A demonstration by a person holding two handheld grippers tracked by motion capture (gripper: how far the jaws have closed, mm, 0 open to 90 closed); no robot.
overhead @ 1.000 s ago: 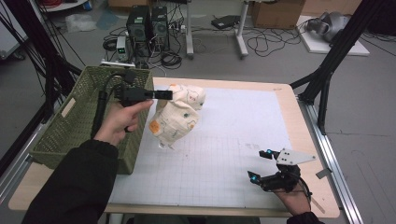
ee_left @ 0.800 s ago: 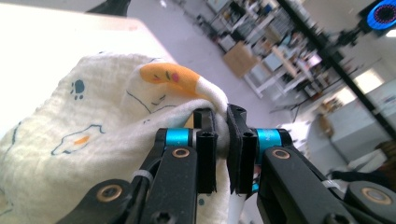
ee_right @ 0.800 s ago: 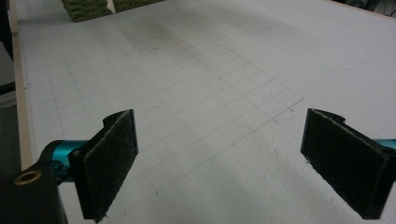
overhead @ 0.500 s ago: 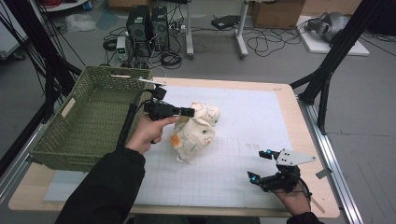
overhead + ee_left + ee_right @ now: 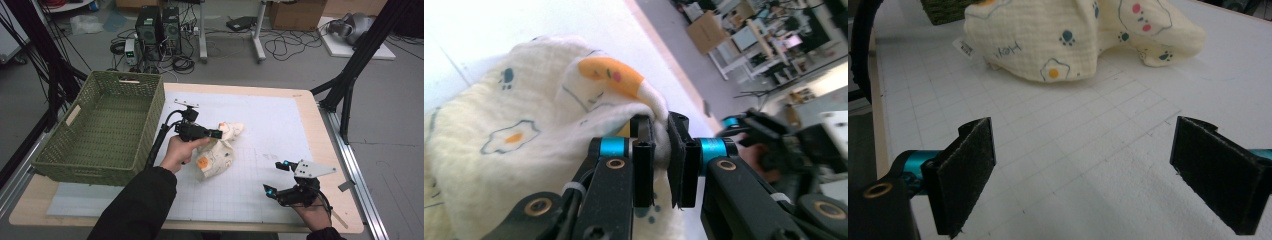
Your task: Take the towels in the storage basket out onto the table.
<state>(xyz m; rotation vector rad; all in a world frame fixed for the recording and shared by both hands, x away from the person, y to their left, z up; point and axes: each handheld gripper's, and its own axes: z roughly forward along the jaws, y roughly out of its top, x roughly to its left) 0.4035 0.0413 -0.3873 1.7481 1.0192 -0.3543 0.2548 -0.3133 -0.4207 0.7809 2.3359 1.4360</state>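
Left gripper (image 5: 220, 134) carried cloth (image 5: 216, 157) from basket (image 5: 75, 150) side down to table middle, jaws clenched on fold. Right gripper (image 5: 277, 177) released near front-right corner; cloth lies ahead-left.

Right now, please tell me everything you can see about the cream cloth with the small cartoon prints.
The cream cloth looks like soft, woven cotton, crumpled into a loose heap rather than spread flat. It carries small prints: paw marks, fried eggs, an orange shape with a face, plus a small white label on one edge. It lies on the white gridded mat, right of the green basket. The left gripper pinches a fold of it between its fingers. The right gripper stands open, apart from it.
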